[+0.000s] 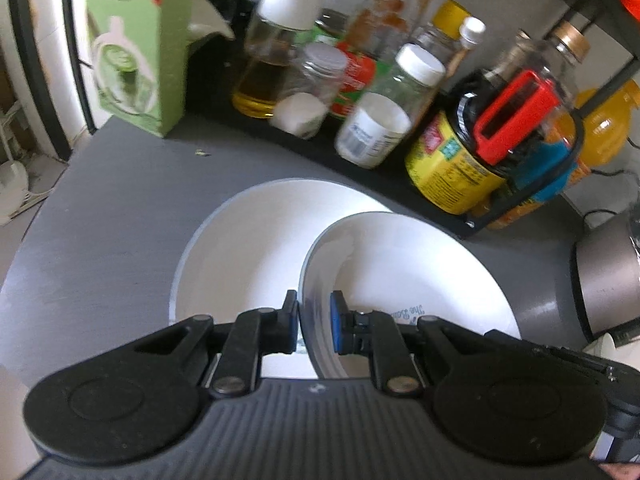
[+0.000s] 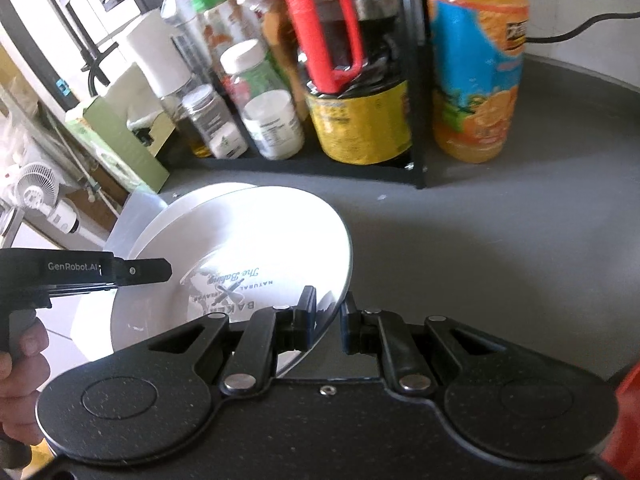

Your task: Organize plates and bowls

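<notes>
I pinch opposite rims of the printed white ceramic bowl with my left claw and right claw, holding it tilted above the larger plain white bowl on the grey counter for nesting.

The left gripper, black with blue pads, straddles the near rim of a white ceramic bowl with grey printed lettering, one finger on each side of the rim, pads close to it; that bowl sits tilted, overlapping a larger plain white plate on the grey countertop; behind stand a black wire rack crowded with bottles and jars, and a green cardboard box.
</notes>
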`<action>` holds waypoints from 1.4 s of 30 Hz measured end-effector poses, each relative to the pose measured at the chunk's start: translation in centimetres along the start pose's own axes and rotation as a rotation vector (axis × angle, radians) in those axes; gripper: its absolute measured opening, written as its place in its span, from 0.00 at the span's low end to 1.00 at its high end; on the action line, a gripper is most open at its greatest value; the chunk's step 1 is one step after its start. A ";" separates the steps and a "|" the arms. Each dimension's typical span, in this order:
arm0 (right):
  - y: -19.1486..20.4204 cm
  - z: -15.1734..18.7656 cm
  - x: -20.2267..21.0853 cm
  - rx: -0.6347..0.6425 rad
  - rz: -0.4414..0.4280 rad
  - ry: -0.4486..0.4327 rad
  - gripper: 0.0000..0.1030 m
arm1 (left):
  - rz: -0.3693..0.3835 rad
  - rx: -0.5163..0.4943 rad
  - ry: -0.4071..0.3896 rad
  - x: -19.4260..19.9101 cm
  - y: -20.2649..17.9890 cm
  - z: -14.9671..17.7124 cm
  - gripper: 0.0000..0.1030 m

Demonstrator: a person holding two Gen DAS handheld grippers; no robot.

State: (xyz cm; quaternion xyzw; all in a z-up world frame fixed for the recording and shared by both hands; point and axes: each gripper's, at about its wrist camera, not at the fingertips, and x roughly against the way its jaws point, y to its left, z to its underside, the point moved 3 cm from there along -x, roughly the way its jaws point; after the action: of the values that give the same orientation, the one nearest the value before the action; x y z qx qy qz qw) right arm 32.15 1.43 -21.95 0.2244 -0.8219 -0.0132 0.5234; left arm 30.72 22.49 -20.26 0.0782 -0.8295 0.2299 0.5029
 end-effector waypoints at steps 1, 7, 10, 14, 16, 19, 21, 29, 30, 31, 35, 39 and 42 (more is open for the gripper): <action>0.3 0.0 -0.3 -0.001 -0.004 0.006 0.12 | -0.006 0.005 -0.001 0.0 0.5 0.0 0.12; 1.8 0.2 -1.3 0.017 -0.012 0.030 0.12 | -0.027 0.030 0.011 -0.1 2.2 0.0 0.11; 2.2 0.2 -1.8 0.024 -0.011 0.041 0.12 | -0.033 0.041 0.018 -0.3 2.7 0.0 0.11; 2.8 0.3 -2.4 0.041 -0.008 0.055 0.13 | -0.045 0.041 0.029 -0.6 3.4 0.0 0.11; 3.1 0.2 -2.5 0.053 -0.005 0.054 0.13 | -0.050 0.037 0.036 -0.7 3.6 0.0 0.11; 3.3 0.1 -2.9 0.061 -0.012 0.067 0.13 | -0.065 0.041 0.032 -0.9 3.8 -0.1 0.11; 3.4 0.3 -3.2 0.062 -0.017 0.071 0.13 | -0.082 0.036 0.025 -1.0 3.9 -0.3 0.11; 3.8 0.6 -4.0 0.038 -0.047 0.113 0.19 | -0.109 -0.008 0.003 -1.1 3.8 -0.6 0.12; 3.9 0.6 -4.0 0.043 -0.050 0.117 0.19 | -0.110 -0.011 0.001 -1.1 3.8 -0.6 0.12; 3.9 0.6 -3.9 0.042 -0.052 0.120 0.19 | -0.113 -0.014 -0.001 -1.1 3.7 -0.6 0.12; 3.6 0.7 -3.4 0.012 -0.072 0.135 0.20 | -0.127 -0.033 -0.011 -1.2 3.4 -0.6 0.12; 3.2 1.1 -2.5 -0.006 -0.089 0.138 0.21 | -0.132 -0.042 -0.016 -1.4 3.2 -0.6 0.13; 2.8 1.3 -2.0 -0.002 -0.088 0.135 0.21 | -0.135 -0.047 -0.021 -1.5 3.1 -0.6 0.13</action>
State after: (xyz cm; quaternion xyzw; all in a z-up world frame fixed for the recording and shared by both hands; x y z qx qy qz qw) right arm 30.74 4.46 -23.52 0.2600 -0.7742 -0.0218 0.5766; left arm 30.78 25.32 -22.26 0.1246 -0.8328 0.1751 0.5102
